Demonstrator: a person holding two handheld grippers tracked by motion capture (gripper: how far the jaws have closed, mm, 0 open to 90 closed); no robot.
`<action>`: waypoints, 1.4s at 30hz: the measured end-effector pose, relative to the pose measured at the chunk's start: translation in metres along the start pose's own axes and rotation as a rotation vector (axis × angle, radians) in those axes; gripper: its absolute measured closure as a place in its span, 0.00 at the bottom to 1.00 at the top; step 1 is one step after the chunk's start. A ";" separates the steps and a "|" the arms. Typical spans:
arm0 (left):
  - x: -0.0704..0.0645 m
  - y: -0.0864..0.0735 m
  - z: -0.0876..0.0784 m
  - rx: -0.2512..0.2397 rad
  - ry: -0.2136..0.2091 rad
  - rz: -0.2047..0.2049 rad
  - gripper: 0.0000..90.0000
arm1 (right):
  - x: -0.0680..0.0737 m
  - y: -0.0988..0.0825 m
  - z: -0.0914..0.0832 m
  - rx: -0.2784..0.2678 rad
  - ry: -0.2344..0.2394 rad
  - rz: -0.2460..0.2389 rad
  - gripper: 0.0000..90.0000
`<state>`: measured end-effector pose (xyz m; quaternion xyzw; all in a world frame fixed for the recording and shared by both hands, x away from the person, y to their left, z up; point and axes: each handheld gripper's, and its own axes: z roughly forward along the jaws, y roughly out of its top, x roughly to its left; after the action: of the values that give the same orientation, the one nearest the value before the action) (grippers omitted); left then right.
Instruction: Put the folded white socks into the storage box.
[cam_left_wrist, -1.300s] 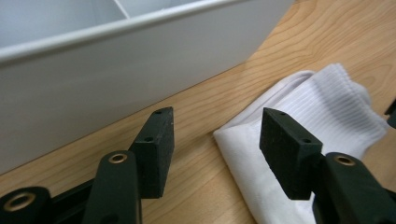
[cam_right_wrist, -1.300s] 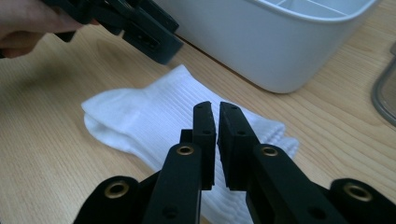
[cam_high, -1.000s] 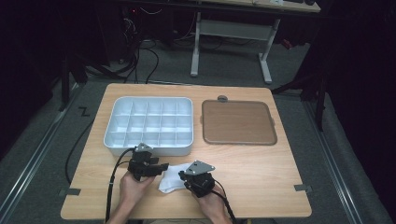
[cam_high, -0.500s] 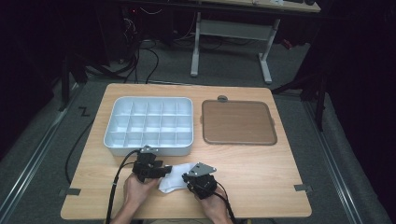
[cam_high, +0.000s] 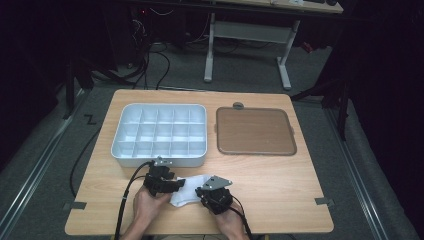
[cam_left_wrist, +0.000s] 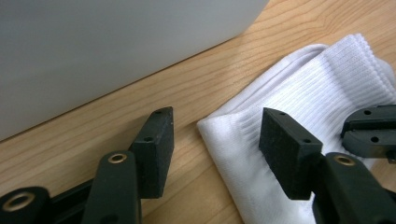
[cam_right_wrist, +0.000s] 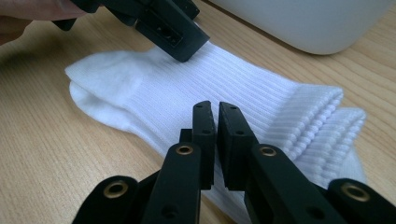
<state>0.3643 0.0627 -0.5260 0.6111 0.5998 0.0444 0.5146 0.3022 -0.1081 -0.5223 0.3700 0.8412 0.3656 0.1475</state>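
Compartment tray (cam_high: 159, 135) beside brown tray (cam_high: 254, 131)

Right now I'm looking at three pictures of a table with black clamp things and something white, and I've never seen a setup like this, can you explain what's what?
A person sits at a wooden table and holds a hand tool in each hand: black tongs with two jaws. One picture looks down from above the table. The other two come from small cameras riding on each pair of tongs, looking along the jaws.

On the table lie a white tray with compartments, a flat brown tray beside it, and a white sock near the person.

The left tongs stand open, one jaw on the bare wood and one over the sock's edge, not pinching it. The right tongs have their jaws closed together, low over the sock's ribbed part; whether they pinch any fabric I cannot tell.
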 end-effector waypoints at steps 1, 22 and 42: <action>-0.001 -0.001 0.000 0.000 -0.002 0.001 0.52 | 0.000 0.000 0.000 0.006 -0.003 -0.007 0.96; 0.000 -0.002 -0.003 0.037 -0.083 0.000 0.93 | 0.001 -0.002 0.001 0.008 -0.008 -0.037 0.96; -0.003 0.004 -0.023 0.049 -0.115 -0.010 0.95 | 0.003 0.002 -0.006 -0.034 -0.010 -0.033 0.91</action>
<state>0.3504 0.0745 -0.5104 0.6221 0.5731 -0.0080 0.5334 0.2978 -0.1076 -0.5162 0.3554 0.8401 0.3757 0.1638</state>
